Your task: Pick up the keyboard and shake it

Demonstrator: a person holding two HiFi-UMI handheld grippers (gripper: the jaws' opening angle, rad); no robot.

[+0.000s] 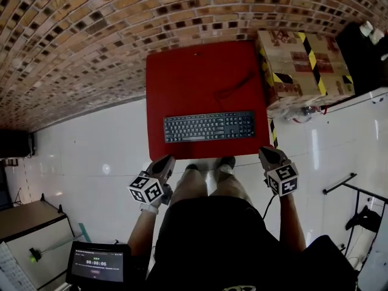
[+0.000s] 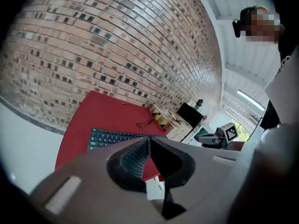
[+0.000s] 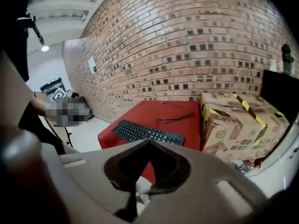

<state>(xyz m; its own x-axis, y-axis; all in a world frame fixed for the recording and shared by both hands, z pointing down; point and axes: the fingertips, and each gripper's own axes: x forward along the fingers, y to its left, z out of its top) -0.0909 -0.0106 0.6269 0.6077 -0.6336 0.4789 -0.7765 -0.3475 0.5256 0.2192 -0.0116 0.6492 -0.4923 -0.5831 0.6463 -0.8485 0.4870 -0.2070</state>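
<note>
"Two tools: how do they stand?"

"The left tool (image 1: pixel 163 162) and the right tool (image 1: pixel 268 154) each have their jaws together, pad against pad. They hang just short of the counter's near edge, one toward each front corner, both apart from the keyboard."

"And the keyboard?"

"The keyboard (image 1: pixel 209 127) lies flat near the front edge of the counter (image 1: pixel 182 77), long side across. It is black and slim, with rows of small keys."

"What stands around it?"

"From each tool to the keyboard there is only bare red top. A thin dark cable (image 3: pixel 175 118) curls loose behind it. A cardboard box (image 1: pixel 303 65), banded with yellow-and-black tape, stands against the counter's right side, near the keyboard's right end. The person's shoes (image 1: pixel 227 162) sit at the front edge, between the tools."

"Surfaces?"

"A square, matte red top, a glossy white floor (image 1: pixel 91 156), and a rough brick wall (image 1: pixel 91 29) behind."
</note>
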